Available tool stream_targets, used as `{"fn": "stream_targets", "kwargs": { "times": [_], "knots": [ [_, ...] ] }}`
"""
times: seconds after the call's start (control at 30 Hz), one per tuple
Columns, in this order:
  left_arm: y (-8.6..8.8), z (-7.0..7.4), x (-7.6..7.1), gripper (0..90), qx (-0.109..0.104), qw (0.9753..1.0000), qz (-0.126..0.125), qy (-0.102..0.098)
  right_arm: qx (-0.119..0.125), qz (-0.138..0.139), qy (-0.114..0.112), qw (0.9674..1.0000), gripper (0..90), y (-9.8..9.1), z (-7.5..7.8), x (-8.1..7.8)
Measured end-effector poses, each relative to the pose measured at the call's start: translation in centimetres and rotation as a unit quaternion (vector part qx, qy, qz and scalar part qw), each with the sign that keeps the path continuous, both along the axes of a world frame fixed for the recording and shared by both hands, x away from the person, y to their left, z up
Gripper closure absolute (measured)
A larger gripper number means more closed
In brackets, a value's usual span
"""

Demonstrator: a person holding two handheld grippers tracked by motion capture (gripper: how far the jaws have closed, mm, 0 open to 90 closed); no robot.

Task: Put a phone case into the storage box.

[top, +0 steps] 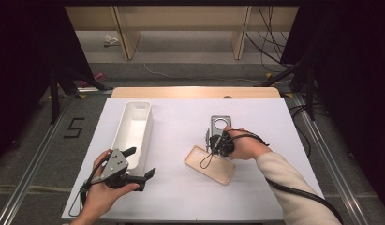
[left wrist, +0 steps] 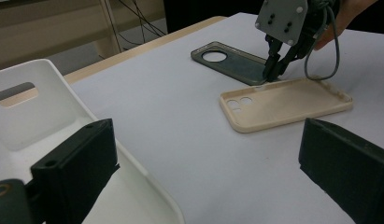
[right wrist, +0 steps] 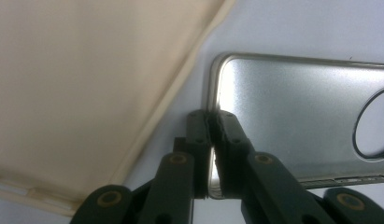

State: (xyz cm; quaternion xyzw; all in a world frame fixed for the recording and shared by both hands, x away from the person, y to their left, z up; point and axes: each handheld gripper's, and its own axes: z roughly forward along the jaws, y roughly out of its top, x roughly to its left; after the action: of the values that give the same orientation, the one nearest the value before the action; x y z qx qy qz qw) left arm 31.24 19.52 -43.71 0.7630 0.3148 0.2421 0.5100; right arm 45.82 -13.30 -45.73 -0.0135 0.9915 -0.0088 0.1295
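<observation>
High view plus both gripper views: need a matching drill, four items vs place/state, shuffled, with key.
Items:
1. grey phone case
2. beige phone case
3. white bin
4. left gripper

States:
A. jaws wide apart, nothing between them
B. edge pinched by the right gripper
C. lies hollow side up, beside the grey one
D. stands at the table's left side, nothing in the part that shows

Pairs: 1-B, 2-C, 3-D, 4-A
</observation>
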Motion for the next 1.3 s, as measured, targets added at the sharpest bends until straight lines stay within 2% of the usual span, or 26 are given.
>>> {"fn": "stream_targets", "kwargs": {
  "times": [0.27,0.5,0.67,0.8,0.93,1.07,1.3],
  "knots": [
    [0.0,0.0,0.0,4.0,0.002,1.0,0.0,-0.001,0.001,-0.009,-0.003,1.0,87.8,-0.1,0.1,-0.2],
    [0.0,0.0,0.0,4.4,0.001,1.0,0.0,-0.001,0.035,-0.024,-0.003,0.9991,88.5,-0.8,0.7,-0.4],
    [0.0,0.0,0.0,4.9,0.002,1.0,0.001,0.0,0.077,-0.037,-0.011,0.9963,88.9,-1.6,1.5,-0.7],
    [0.1,0.0,0.0,5.1,0.001,1.0,0.004,-0.002,0.113,-0.046,-0.014,0.9924,88.9,-2.4,2.3,-0.9],
    [0.1,0.0,0.1,5.1,0.001,1.0,0.005,-0.002,0.153,-0.054,-0.017,0.9867,89.0,-3.1,2.9,-1.3],
    [0.1,0.0,0.1,5.2,0.002,1.0,0.004,-0.001,0.171,-0.055,-0.024,0.9834,89.0,-3.6,3.3,-1.8],
    [0.2,0.0,0.1,5.4,0.001,1.0,0.007,-0.001,0.22,-0.061,-0.016,0.9736,89.0,-4.3,3.7,-2.8]
  ]
}}
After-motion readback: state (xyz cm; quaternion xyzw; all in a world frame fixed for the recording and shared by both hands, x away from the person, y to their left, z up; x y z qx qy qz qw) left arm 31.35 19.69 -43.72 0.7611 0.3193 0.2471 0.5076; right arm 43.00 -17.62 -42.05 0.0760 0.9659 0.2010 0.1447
